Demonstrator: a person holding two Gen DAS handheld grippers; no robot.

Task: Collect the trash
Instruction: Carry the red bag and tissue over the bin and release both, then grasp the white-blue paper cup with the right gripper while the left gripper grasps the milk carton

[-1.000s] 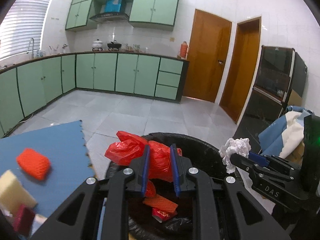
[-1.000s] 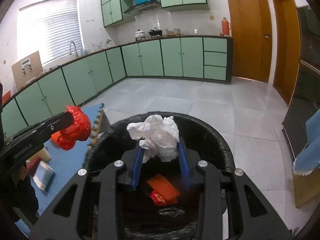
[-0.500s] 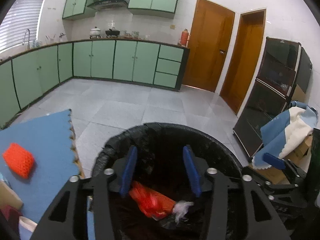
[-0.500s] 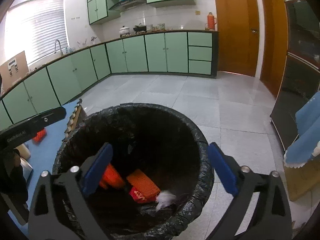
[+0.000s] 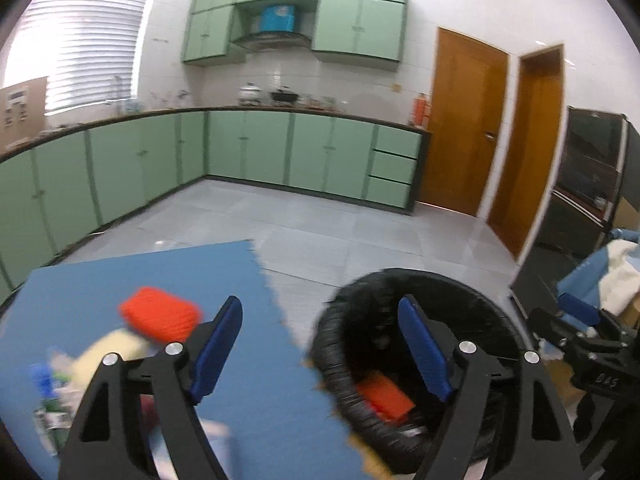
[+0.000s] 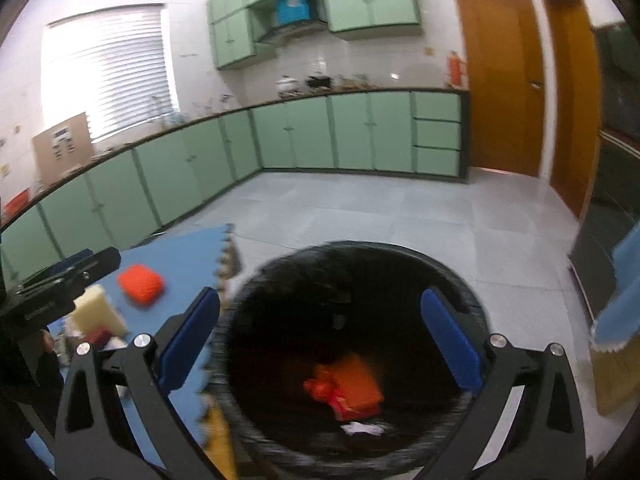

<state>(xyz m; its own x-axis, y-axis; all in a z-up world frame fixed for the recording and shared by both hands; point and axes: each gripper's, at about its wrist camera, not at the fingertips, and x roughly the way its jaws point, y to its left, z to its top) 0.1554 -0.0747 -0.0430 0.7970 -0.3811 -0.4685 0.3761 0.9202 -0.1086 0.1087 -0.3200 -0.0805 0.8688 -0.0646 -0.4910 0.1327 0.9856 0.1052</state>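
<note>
The black-lined bin (image 6: 352, 360) on the floor already has trash in it: orange and red wrappers (image 6: 348, 388) and a white scrap (image 6: 362, 428). On the blue mat (image 5: 120, 280) just beside it more waits: an orange net pad (image 5: 160, 318), a cream sponge (image 6: 96, 314), and blurred bits I can't identify. The left gripper (image 5: 320, 344) and right gripper (image 6: 320, 336) both gape wide, holding nothing. I'd say roughly halfway.

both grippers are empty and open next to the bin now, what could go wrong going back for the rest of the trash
The orange foam net, yellow sponge and smaller litter lie bunched on the blue mat, so the open left gripper may pinch two pieces or knock one away. The black-lined trash bin stands right at the mat's edge; a sweep by the open right gripper could snag its liner.
</note>
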